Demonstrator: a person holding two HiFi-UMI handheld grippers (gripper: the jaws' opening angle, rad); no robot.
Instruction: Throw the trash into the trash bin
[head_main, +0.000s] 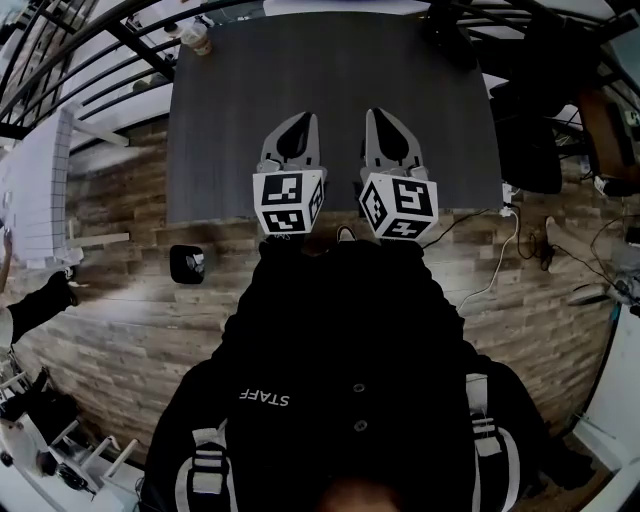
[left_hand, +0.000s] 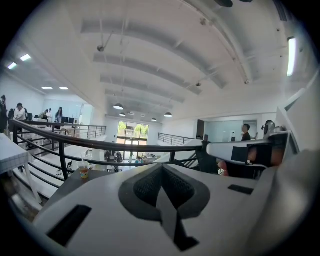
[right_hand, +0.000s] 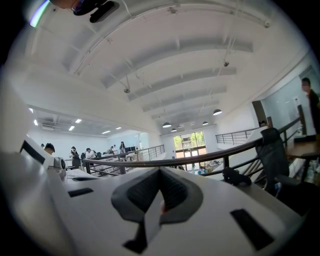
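Note:
My left gripper (head_main: 297, 122) and right gripper (head_main: 385, 115) hang side by side over the near part of a dark table (head_main: 330, 70), both pointing away from me. In each gripper view the jaws meet in a closed line, left gripper (left_hand: 161, 167) and right gripper (right_hand: 160, 171), and nothing is held between them. A drink cup with a straw (head_main: 195, 37) stands at the table's far left corner; the same cup (left_hand: 83, 169) appears left of the left jaws. On the wooden floor by the table's near left corner sits a small black bin-like container (head_main: 187, 264).
A dark lump (head_main: 447, 40) lies at the table's far right, also seen as the dark lump (right_hand: 236, 176). A black railing (left_hand: 100, 145) runs behind the table. Office chairs (head_main: 540, 120) and cables (head_main: 500, 250) crowd the right side. A white rack (head_main: 35, 190) stands at the left.

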